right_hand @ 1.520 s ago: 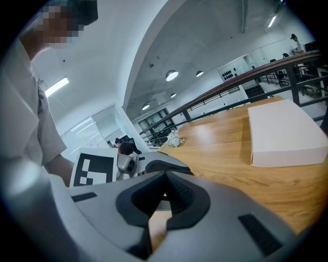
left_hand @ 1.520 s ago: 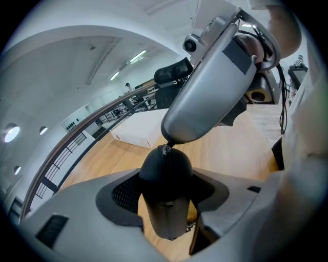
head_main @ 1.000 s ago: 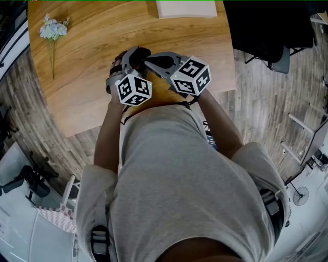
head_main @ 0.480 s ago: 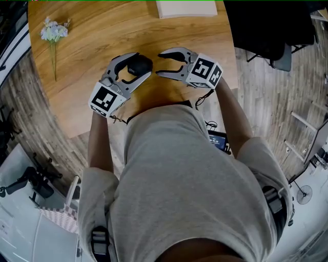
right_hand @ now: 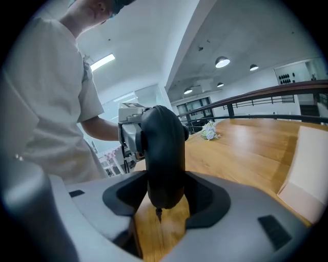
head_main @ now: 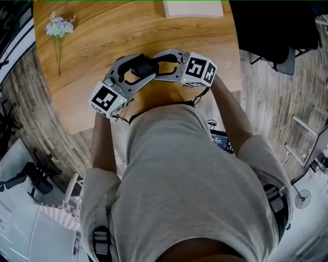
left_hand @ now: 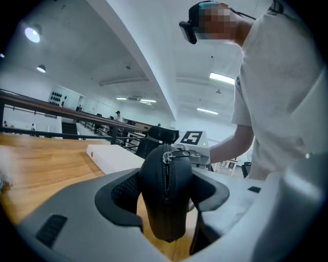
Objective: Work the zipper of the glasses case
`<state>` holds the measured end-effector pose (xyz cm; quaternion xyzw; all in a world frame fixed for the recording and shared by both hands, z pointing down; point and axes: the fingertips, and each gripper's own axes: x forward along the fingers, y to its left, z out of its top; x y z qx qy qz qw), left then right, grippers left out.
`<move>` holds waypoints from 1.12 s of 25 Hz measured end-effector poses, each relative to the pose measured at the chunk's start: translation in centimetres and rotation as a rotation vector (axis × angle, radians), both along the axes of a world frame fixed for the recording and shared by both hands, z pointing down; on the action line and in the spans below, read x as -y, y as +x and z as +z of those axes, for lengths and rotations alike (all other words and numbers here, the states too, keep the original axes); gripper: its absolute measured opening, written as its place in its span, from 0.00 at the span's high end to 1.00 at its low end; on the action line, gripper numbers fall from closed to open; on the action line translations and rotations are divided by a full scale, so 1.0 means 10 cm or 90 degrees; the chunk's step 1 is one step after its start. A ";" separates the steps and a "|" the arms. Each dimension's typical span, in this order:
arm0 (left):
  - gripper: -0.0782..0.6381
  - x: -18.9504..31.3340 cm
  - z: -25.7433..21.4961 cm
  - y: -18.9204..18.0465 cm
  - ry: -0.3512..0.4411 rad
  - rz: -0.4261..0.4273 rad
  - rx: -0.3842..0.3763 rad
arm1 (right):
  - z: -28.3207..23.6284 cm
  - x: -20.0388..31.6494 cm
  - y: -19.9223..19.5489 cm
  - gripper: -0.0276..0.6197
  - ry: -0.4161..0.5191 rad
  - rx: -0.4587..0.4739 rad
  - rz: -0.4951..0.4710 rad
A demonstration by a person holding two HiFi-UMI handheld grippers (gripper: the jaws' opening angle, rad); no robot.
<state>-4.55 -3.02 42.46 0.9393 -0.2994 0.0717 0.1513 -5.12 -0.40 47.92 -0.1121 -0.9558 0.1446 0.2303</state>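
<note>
The glasses case [head_main: 139, 65] is held up off the wooden table [head_main: 77, 92], above its near edge. Its zipper [left_hand: 165, 184] runs down the face turned toward the left gripper [head_main: 147, 65], which clamps the case across its two sides. The zipper pull [left_hand: 168, 154] sits at the far end of the track. The right gripper [head_main: 156, 66] comes in from the right. Its jaws have just been opening and now stand apart around the case's other end, close beside it but, as far as I can judge, not pressing.

The right gripper seems to be settling on a new hold. To do this well, the left should keep its clamp firm and the seam exposed. The right should close on the shell beside the track, never across the teeth, leaving the pull free. Farther left on the table lie flowers [head_main: 59, 25], and a white box [head_main: 192, 7] sits at the far edge.
</note>
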 end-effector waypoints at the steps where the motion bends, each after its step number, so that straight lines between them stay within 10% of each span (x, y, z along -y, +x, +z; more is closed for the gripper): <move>1: 0.51 0.01 0.03 -0.01 -0.005 -0.009 0.005 | 0.02 0.03 0.02 0.59 0.018 -0.012 0.011; 15: 0.60 0.24 0.95 -0.52 -0.089 -0.236 0.183 | 0.77 0.92 0.59 0.59 0.473 -0.442 0.053; 20: 0.82 0.22 1.12 -0.67 -0.111 -0.311 0.217 | 1.00 0.91 0.49 0.59 0.500 -0.475 0.036; 28: 0.83 0.07 1.28 -0.69 -0.162 -0.337 0.206 | 1.04 0.94 0.43 0.60 0.534 -0.468 0.066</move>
